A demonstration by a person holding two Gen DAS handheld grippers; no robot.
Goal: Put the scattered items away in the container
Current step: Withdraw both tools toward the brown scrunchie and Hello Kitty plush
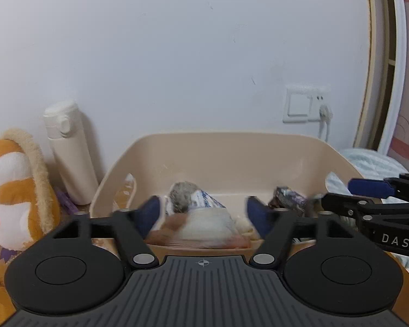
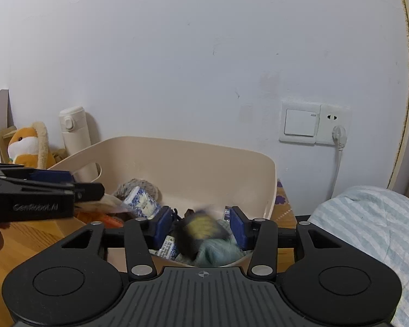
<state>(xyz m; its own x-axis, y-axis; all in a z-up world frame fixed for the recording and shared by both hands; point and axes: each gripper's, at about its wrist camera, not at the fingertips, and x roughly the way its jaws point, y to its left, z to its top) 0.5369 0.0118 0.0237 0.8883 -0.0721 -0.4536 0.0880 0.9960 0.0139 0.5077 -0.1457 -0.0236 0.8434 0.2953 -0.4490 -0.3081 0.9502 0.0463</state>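
A beige plastic bin (image 1: 218,147) stands against the wall; it also shows in the right wrist view (image 2: 193,158). My left gripper (image 1: 203,212) is open over its near rim, with a blurred white and orange packet (image 1: 204,231) between the fingers, apart from both pads. A grey fuzzy item (image 1: 181,194) and a blue-and-white pack (image 1: 207,200) lie inside. My right gripper (image 2: 201,227) is open over the bin's right part, with a blurred dark and yellow item (image 2: 201,229) between the fingers above a teal cloth (image 2: 218,250). A blue-and-white pack (image 2: 140,200) lies deeper in.
A cream flask (image 1: 68,152) and an orange-and-white plush toy (image 1: 11,185) stand left of the bin on the wooden table (image 2: 27,234). A wall socket with a plug (image 2: 313,125) is at right. A striped blanket (image 2: 368,226) lies right of the table.
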